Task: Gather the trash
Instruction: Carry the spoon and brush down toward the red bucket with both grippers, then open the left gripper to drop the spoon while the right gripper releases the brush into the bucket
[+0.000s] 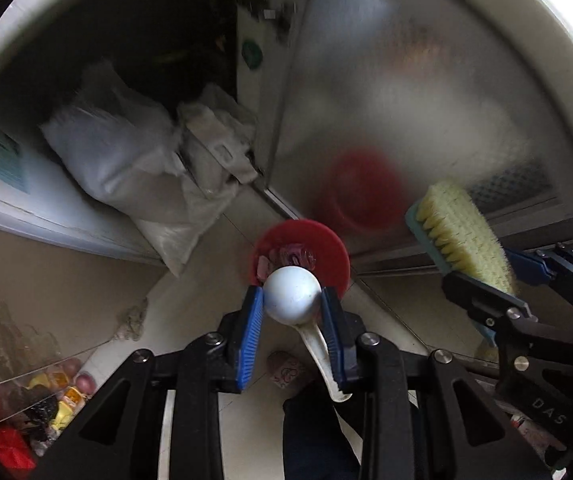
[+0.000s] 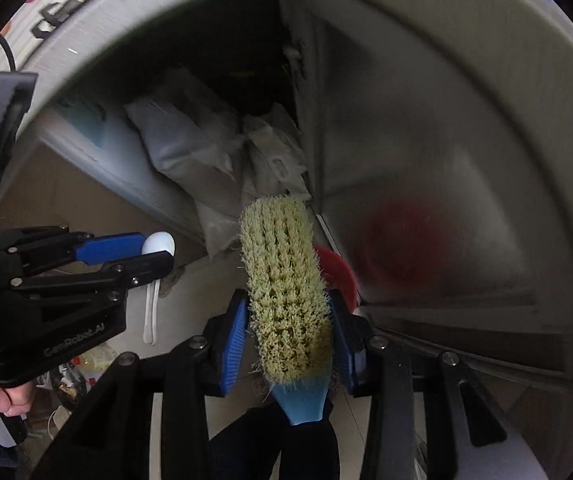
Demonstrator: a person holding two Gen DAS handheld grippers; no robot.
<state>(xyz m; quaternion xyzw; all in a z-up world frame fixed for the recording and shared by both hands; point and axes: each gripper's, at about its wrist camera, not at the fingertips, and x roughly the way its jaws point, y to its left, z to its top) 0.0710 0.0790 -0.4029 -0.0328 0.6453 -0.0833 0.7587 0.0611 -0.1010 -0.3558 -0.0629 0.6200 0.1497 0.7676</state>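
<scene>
The left gripper [image 1: 292, 306] squeezes a white spoon [image 1: 292, 295] above the red bin [image 1: 328, 250], likely to drop trash in. The right gripper [image 2: 288, 330] squeezes a scrub brush [image 2: 286, 280], ready to sweep.

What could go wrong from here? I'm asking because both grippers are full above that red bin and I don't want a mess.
1. The left gripper pinches the white spoon by its rounded bowl, so it might slip and land beside the red bin rather than in it.
2. The scrub brush in the right gripper sticks out well past the fingers and could knock the bin or the frosted door.
</scene>
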